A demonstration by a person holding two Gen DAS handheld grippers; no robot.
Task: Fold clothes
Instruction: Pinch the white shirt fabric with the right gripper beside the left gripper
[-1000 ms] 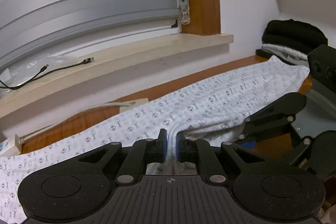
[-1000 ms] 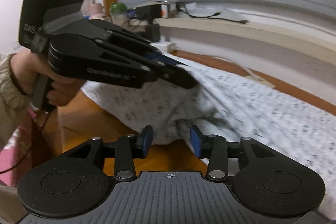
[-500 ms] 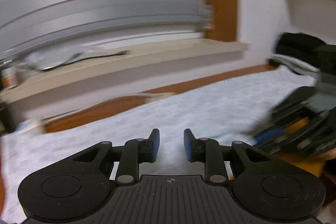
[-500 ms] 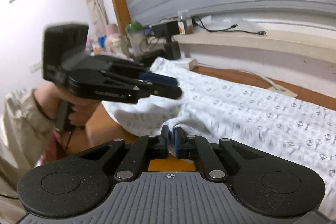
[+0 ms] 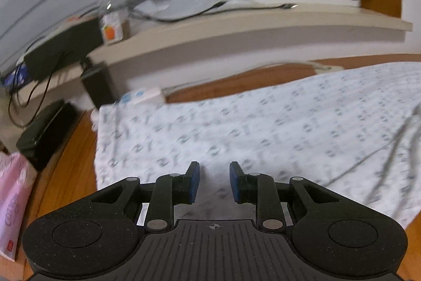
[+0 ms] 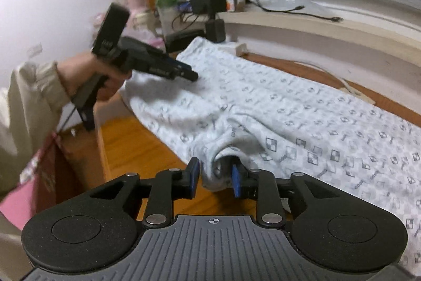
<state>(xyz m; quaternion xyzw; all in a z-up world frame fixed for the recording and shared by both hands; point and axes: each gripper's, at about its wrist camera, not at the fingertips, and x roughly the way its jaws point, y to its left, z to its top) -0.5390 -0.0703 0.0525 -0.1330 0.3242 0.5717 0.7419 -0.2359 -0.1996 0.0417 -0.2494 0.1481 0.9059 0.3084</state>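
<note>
Right wrist view: the right hand-held gripper (image 6: 214, 177) has a bunched fold of the patterned garment (image 6: 302, 120) between its blue pads (image 6: 193, 175). Its jaws are opening, and the left pad stands just clear of the cloth, so the fold is being let go rather than pinched. The garment lies spread along the wooden counter (image 6: 126, 146), reaching toward the window sill (image 6: 302, 23). Farther left, a person's hand (image 6: 86, 78) in a pale sleeve (image 6: 31, 96) holds the left hand-held gripper (image 6: 193, 75) just above the garment's far end. In the left wrist view, that left hand-held gripper (image 5: 214, 182) hovers released over the flat cloth, jaws apart with nothing gripped. A pink packet (image 5: 13, 199) sits at the counter's left edge.
</note>
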